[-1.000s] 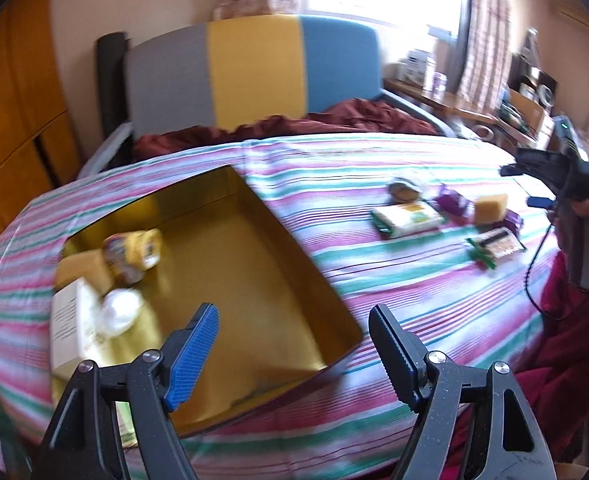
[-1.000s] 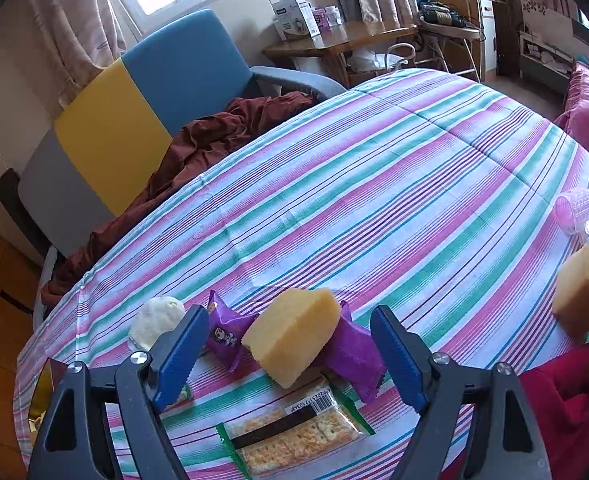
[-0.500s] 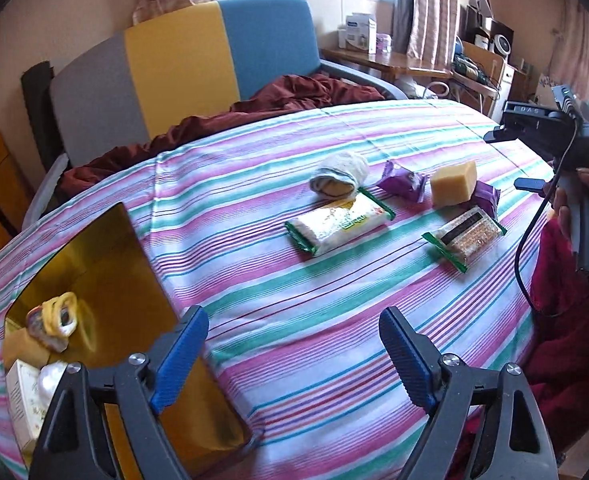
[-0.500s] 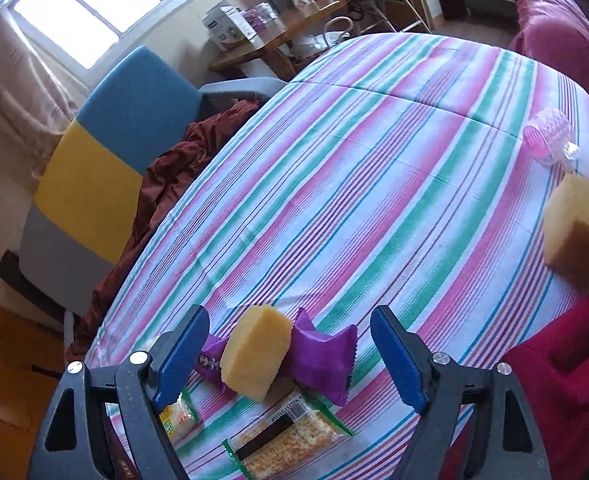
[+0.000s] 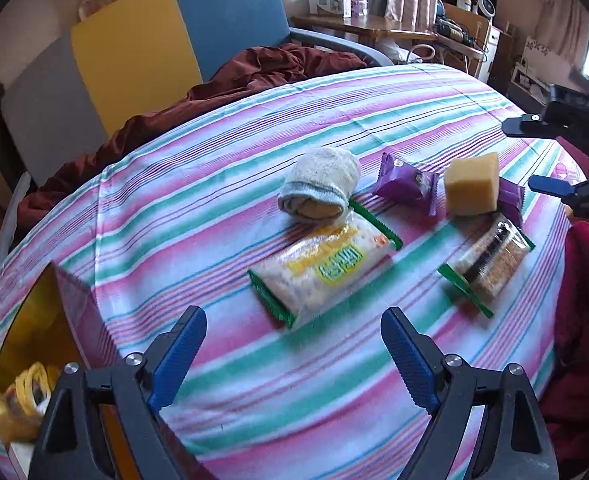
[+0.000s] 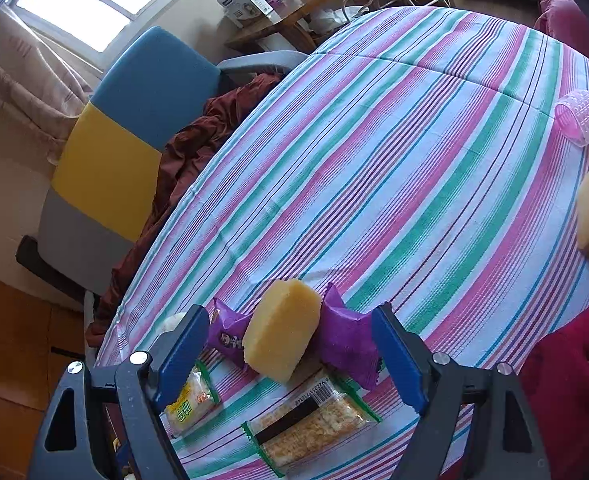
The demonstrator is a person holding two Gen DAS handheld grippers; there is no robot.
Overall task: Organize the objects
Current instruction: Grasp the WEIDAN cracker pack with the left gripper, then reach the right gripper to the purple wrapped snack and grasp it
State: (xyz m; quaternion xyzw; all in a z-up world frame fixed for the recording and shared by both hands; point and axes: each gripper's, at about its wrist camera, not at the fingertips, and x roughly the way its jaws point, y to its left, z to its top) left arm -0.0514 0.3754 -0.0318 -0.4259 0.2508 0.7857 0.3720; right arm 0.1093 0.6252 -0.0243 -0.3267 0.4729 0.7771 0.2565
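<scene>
The left gripper (image 5: 292,354), empty and opening wide, hovers just short of the snack packet (image 5: 324,269), which lies slantwise across its gap.

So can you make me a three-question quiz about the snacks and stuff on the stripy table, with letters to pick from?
1. Where is the yellow sponge block?
A. in the gold box
B. between two purple packets
C. on the chair

2. How many purple packets are there?
A. two
B. five
C. none

3. What is the left hand-held gripper holding?
A. the rolled towel
B. a cracker pack
C. nothing

Answers:
1 B: one purple packet lies on one side of it and the other purple packet on the other.
2 A: only those two show.
3 C: its jaws are opening with only tablecloth between them.
</scene>
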